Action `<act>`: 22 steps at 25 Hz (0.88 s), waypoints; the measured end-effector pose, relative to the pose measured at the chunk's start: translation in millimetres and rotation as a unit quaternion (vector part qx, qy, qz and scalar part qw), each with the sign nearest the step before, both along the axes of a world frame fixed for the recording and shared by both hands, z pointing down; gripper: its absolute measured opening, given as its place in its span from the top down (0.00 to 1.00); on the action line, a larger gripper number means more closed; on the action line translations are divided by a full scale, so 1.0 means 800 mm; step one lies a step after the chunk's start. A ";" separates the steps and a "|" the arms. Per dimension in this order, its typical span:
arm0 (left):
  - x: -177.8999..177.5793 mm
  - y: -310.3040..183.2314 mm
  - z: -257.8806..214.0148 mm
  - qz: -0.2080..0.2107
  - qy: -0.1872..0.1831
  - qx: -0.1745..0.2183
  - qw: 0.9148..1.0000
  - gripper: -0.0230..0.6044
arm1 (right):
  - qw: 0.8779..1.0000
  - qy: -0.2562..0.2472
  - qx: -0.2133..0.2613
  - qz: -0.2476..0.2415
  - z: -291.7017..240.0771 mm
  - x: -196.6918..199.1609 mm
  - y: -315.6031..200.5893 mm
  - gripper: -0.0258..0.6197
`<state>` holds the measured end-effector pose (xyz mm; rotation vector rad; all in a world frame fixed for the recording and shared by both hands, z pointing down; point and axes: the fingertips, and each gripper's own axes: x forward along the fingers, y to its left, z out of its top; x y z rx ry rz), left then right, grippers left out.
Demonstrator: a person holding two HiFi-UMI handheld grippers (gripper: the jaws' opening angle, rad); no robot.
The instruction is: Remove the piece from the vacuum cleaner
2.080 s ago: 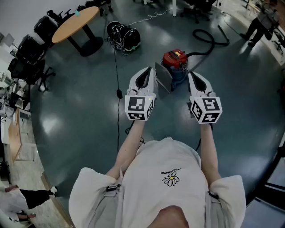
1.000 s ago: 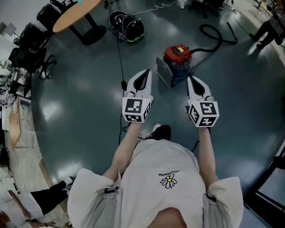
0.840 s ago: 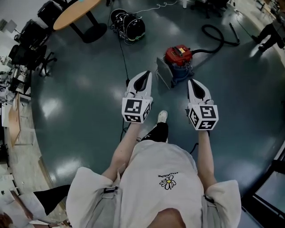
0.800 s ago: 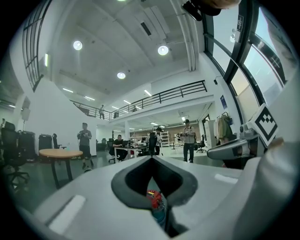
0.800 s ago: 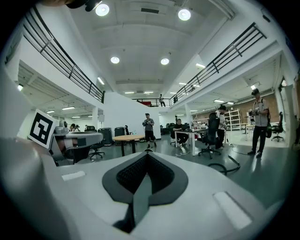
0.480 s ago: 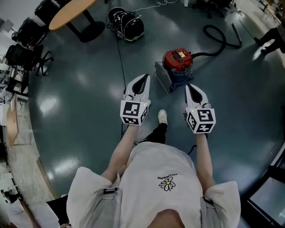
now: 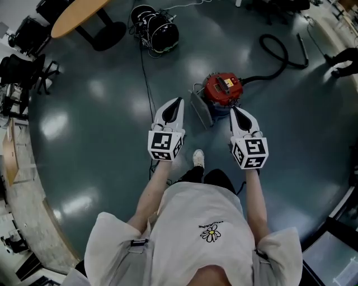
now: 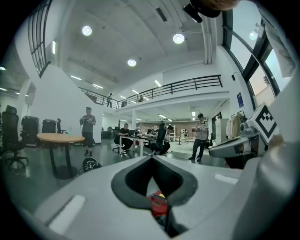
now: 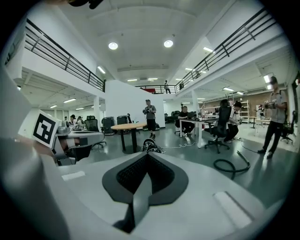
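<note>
The vacuum cleaner (image 7: 222, 89) stands on the floor ahead, with a red lid over a blue body. A grey flat piece (image 7: 199, 109) leans at its left side. Its black hose (image 7: 279, 50) curls away to the far right. My left gripper (image 7: 178, 101) is held above the floor, just left of the grey piece, shut and holding nothing. My right gripper (image 7: 234, 109) hovers just near of the vacuum's right side, also shut and holding nothing. In the left gripper view the red lid (image 8: 158, 204) shows through the gap behind the shut tips (image 8: 152, 159). The right gripper view has the hose (image 9: 229, 165) beyond the shut tips (image 9: 147, 155).
A round wooden table (image 7: 75, 14) and a black bundle with cables (image 7: 156, 28) sit at the back left. A cable (image 7: 144, 72) runs along the floor toward my left gripper. Office chairs (image 7: 22, 61) line the left edge. Several people stand or sit around desks (image 9: 197, 123) farther off.
The person has walked toward the vacuum cleaner, which now lies closer, between the two grippers' tips. Both grippers stay shut and level.
</note>
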<state>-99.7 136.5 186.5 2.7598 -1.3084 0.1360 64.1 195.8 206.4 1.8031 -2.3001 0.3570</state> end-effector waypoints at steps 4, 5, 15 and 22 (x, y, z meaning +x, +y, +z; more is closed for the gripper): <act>0.021 -0.033 0.025 0.006 -0.003 -0.026 1.000 0.96 | 0.999 0.012 -0.029 -0.013 0.021 0.011 -0.033 0.92; 0.024 -0.038 0.035 0.007 -0.004 -0.035 0.999 0.96 | 0.999 0.012 -0.039 -0.017 0.029 0.012 -0.039 0.92; 0.082 -0.137 0.165 -0.013 -0.026 -0.134 0.991 0.96 | 0.990 0.014 -0.116 -0.080 0.154 0.021 -0.167 0.92; 0.132 -0.211 0.352 -0.042 -0.039 -0.273 0.960 0.96 | 0.970 0.037 -0.193 -0.145 0.306 0.034 -0.250 0.92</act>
